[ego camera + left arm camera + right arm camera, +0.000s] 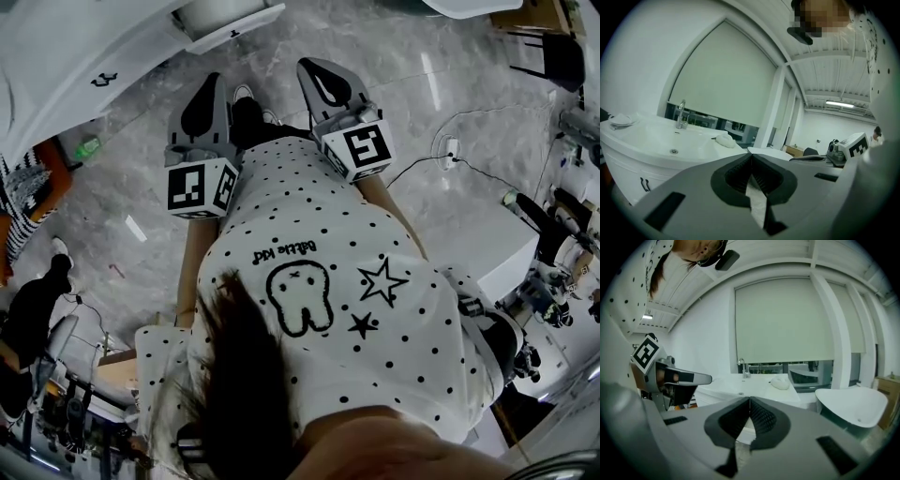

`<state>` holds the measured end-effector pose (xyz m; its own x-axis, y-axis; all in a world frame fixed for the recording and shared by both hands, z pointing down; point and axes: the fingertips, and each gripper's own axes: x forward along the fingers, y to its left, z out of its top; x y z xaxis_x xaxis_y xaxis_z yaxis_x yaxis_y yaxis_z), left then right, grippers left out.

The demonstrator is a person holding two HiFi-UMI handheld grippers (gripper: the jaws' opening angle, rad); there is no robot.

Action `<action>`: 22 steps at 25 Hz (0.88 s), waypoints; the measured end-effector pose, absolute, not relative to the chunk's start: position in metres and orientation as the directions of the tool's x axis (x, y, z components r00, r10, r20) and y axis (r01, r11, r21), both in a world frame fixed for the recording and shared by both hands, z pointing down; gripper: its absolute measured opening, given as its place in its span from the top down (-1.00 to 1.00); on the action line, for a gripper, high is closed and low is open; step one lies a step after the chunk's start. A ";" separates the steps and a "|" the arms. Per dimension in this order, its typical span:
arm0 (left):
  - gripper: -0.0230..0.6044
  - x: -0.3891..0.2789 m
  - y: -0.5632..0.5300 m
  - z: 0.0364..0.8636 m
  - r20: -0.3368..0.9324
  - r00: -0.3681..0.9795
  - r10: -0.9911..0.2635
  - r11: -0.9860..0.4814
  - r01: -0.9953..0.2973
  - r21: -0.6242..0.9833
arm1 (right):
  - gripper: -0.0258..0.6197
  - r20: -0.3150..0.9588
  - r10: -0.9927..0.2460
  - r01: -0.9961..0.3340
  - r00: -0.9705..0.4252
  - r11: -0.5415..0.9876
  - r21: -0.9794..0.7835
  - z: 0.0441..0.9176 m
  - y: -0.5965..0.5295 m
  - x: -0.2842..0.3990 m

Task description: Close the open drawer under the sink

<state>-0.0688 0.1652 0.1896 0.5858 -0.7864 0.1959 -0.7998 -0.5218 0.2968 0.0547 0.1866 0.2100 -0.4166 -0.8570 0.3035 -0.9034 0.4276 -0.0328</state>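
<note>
The white sink unit [56,56] stands at the upper left of the head view, with a dark handle [103,80] on its curved front. A white box-like part [230,23] that looks like the open drawer juts out beside it. My left gripper [211,82] and right gripper [316,67] are side by side in front of the person, apart from the unit, over the marble floor. The left gripper view shows my left gripper [751,157] shut and empty, with the basin's faucet [681,114] and cabinet handle [645,184] off to the left. My right gripper [750,401] is also shut on nothing.
A white cloth [725,140] lies on the sink counter. A white bathtub-like basin [853,404] stands to the right of the sink. Cables and a socket [450,150] lie on the floor at right, with a white block [497,244] and equipment beyond it.
</note>
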 end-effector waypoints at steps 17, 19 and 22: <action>0.90 -0.098 0.089 0.188 0.195 0.596 -0.779 -0.543 -0.797 0.266 | 0.88 0.327 -0.881 -0.932 -0.343 0.363 0.002 0.212 0.117 0.038; 0.90 -0.109 0.082 0.190 0.194 0.587 -0.786 -0.529 -0.801 0.280 | 0.88 0.330 -0.882 -0.933 -0.336 0.359 0.007 0.213 0.112 0.030; 0.90 -0.121 0.074 0.192 0.190 0.581 -0.791 -0.514 -0.801 0.308 | 0.88 0.337 -0.883 -0.934 -0.327 0.357 0.027 0.214 0.106 0.021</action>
<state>-0.1214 0.0744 0.1924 0.5813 -0.7911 0.1905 -0.8005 -0.5141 0.3079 0.0213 0.1062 0.2141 -0.3275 -0.8827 0.3371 -0.9338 0.3567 0.0267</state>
